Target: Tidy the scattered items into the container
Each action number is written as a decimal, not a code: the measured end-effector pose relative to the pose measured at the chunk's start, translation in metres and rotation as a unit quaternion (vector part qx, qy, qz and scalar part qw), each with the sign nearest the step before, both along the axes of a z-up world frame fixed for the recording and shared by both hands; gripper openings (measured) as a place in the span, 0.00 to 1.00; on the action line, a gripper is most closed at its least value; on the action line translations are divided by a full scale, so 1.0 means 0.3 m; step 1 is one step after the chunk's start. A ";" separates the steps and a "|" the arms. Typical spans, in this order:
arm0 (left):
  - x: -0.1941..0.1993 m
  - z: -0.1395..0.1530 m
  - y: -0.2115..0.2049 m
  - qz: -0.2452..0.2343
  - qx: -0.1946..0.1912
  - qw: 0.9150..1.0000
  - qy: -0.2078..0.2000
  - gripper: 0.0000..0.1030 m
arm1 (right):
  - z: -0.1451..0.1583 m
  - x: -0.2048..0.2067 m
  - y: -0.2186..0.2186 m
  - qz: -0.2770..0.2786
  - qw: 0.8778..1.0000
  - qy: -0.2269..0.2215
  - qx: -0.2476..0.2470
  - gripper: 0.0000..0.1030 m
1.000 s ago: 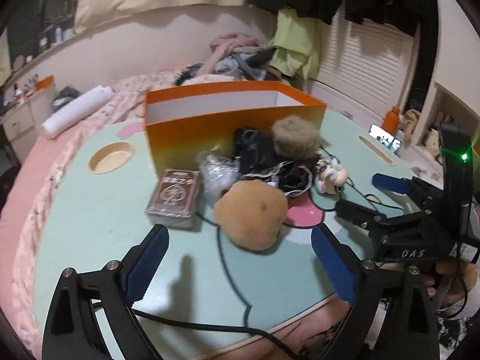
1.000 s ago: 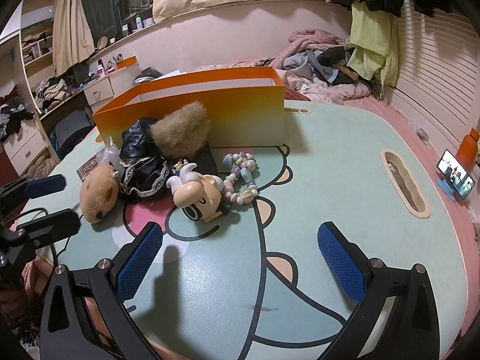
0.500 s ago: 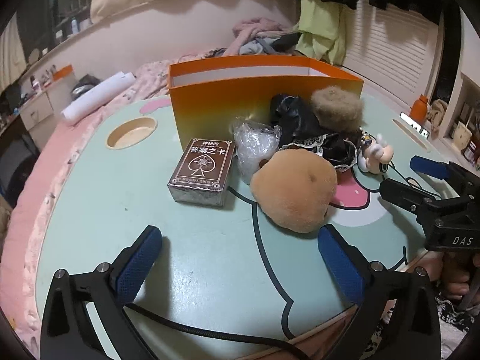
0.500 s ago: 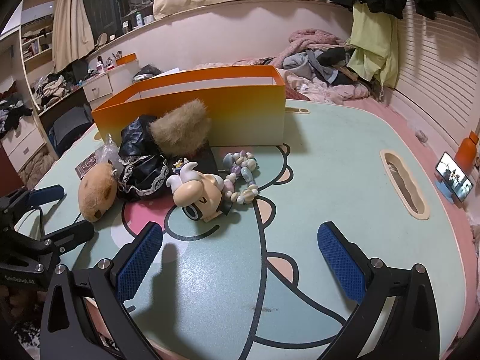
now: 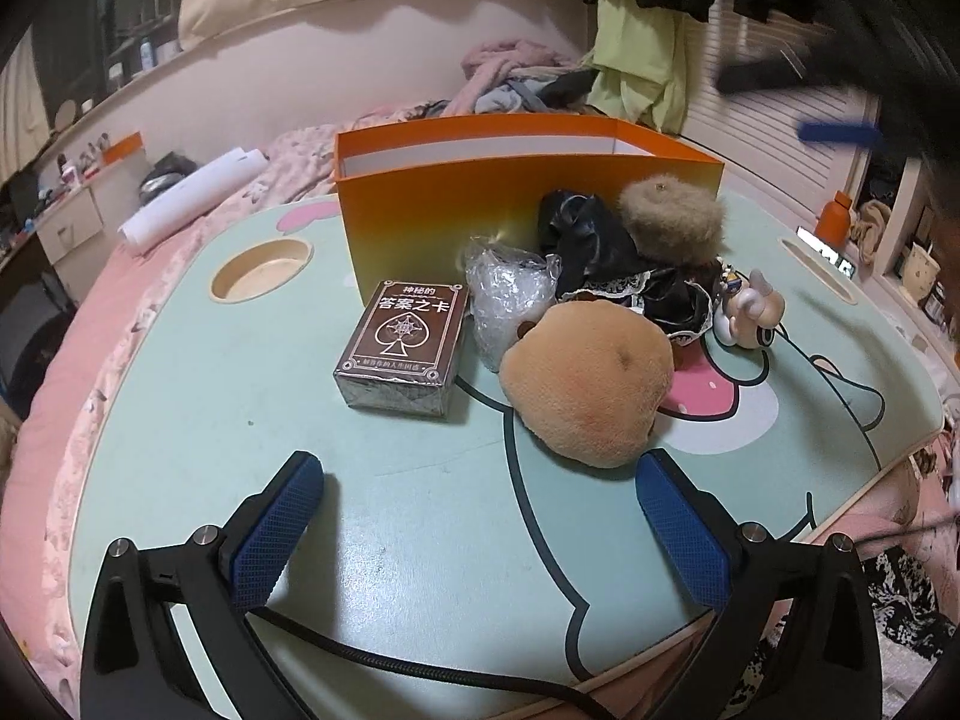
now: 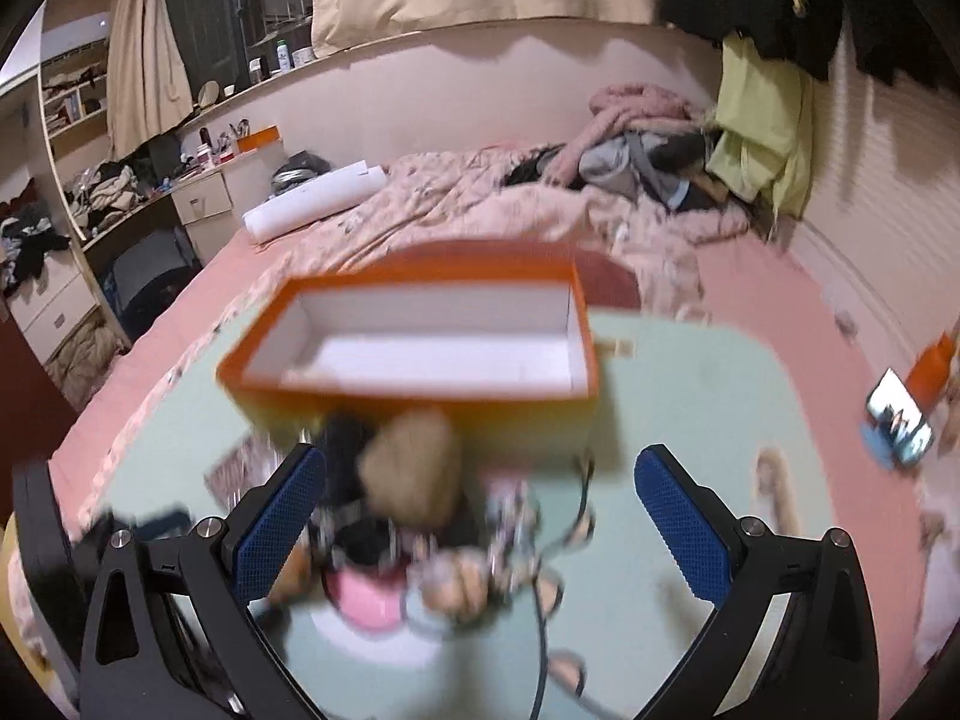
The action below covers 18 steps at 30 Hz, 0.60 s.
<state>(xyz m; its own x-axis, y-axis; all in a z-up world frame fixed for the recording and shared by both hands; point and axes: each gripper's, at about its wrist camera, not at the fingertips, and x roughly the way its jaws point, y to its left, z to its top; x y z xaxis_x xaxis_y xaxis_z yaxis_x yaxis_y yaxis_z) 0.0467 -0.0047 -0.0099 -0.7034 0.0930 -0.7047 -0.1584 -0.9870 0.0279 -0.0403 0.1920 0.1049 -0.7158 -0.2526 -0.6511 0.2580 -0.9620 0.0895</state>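
The orange box (image 5: 528,192) stands open at the back of the green table (image 5: 210,420); seen from above its white inside (image 6: 432,354) looks empty. In front of it lie a brown card box (image 5: 408,342), a clear plastic bag (image 5: 510,300), a tan plush (image 5: 588,384), black cloth (image 5: 594,246), a furry brown pouch (image 5: 672,219) and a small figurine (image 5: 750,312). My left gripper (image 5: 480,516) is open just short of the plush and the card box. My right gripper (image 6: 480,516) is open, high above the blurred pile, and shows as a smear (image 5: 792,105) in the left wrist view.
A round cup recess (image 5: 261,270) sits in the table's left side and a slot (image 6: 774,492) on its right. A black cable (image 5: 420,660) runs along the near edge. A phone (image 6: 900,420) and an orange bottle (image 5: 837,219) are off the right edge. Bedding and clothes lie behind.
My right gripper has risen from table level beside the pile to well above it, now looking down into the box. My left gripper has stayed almost in place, jaws wide.
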 end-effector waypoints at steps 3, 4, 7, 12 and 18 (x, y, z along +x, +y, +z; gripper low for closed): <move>0.000 0.000 0.000 0.000 0.000 1.000 0.000 1.00 | 0.060 -0.093 -0.029 0.010 1.000 -0.008 0.006 1.00; 0.000 0.000 0.000 0.000 0.000 1.000 0.000 1.00 | 0.070 -0.132 -0.038 0.013 1.000 -0.018 0.004 1.00; 0.000 -0.001 0.001 0.000 0.000 1.000 0.000 1.00 | 0.051 -0.227 -0.067 0.009 0.998 -0.056 0.015 1.00; 0.001 0.001 0.004 0.000 0.000 1.000 0.001 1.00 | -0.069 -0.323 -0.098 0.001 0.993 -0.115 0.029 1.00; -0.003 0.003 0.009 -0.001 0.000 1.000 0.001 1.00 | -0.140 -0.348 -0.094 -0.003 0.990 -0.136 0.032 1.00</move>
<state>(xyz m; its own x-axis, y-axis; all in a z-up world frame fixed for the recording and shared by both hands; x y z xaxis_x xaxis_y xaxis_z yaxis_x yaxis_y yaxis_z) 0.0459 -0.0021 -0.0091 -0.7048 0.0941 -0.7032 -0.1600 -0.9867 0.0283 -0.1446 0.1637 0.0628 -0.5137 -0.2014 -0.8340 0.2266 -0.9694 0.0945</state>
